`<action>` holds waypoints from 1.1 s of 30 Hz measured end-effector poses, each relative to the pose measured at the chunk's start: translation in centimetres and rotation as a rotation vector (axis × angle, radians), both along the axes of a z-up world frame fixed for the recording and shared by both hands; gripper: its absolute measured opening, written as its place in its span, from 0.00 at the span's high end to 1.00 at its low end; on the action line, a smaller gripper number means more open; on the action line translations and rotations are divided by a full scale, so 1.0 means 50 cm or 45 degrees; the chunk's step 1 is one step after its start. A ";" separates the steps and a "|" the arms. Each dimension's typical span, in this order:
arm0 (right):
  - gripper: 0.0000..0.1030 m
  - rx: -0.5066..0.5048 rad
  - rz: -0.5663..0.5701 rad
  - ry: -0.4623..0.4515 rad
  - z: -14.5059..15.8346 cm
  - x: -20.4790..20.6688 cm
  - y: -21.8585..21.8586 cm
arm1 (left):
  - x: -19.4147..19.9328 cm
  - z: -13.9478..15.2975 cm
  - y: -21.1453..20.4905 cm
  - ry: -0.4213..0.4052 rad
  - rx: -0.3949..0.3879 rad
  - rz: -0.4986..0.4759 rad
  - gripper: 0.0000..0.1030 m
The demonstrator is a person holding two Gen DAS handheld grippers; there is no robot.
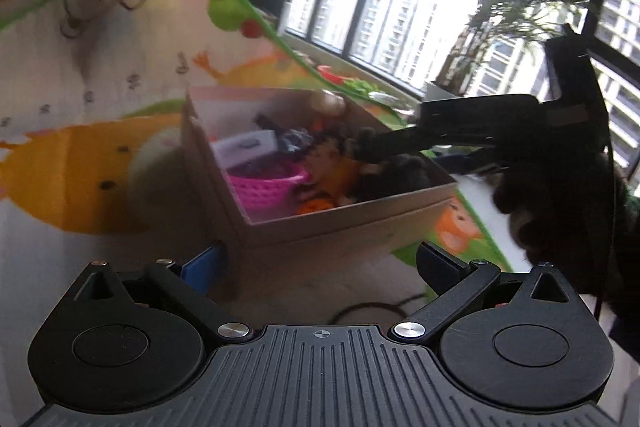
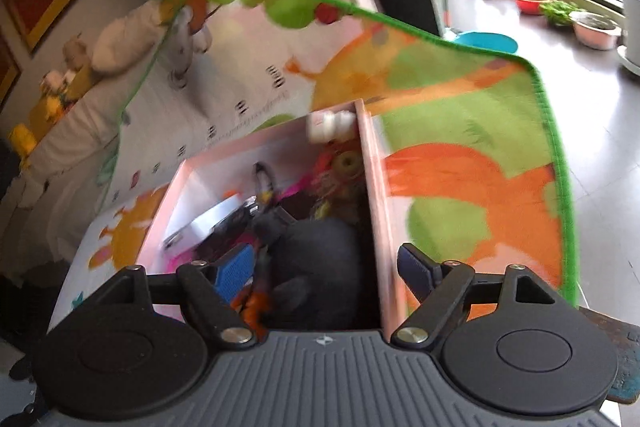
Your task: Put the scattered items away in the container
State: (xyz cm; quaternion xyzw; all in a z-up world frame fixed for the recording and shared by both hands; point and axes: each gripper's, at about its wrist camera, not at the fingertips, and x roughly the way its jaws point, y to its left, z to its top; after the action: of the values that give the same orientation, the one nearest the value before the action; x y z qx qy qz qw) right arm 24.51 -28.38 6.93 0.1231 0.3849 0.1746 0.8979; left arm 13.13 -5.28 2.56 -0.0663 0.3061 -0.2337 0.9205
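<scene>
Hovering over box (image 2: pixel 370 163), right tool (image 2: pixel 326 267) open above grey plush (image 2: pixel 320 259).

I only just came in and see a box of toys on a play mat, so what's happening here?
A person is tidying small items into a cardboard box on a colourful play mat. The right hand-held gripper hangs over the box with jaws open and nothing between them; a dark soft item lies below. The left hand-held gripper is open and empty beside the box. A pink basket and other bits sit inside.
</scene>
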 end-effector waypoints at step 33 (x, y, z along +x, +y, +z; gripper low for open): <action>0.00 -0.157 0.093 -0.179 -0.059 -0.229 0.148 | -0.112 -0.060 0.113 0.074 0.323 0.477 0.00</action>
State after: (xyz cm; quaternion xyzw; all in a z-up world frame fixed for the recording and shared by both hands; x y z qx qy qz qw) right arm 13.04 -21.00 4.00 0.0409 0.3352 0.1913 0.9216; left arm 7.54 0.35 -0.46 -0.0122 0.3417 -0.0163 0.9396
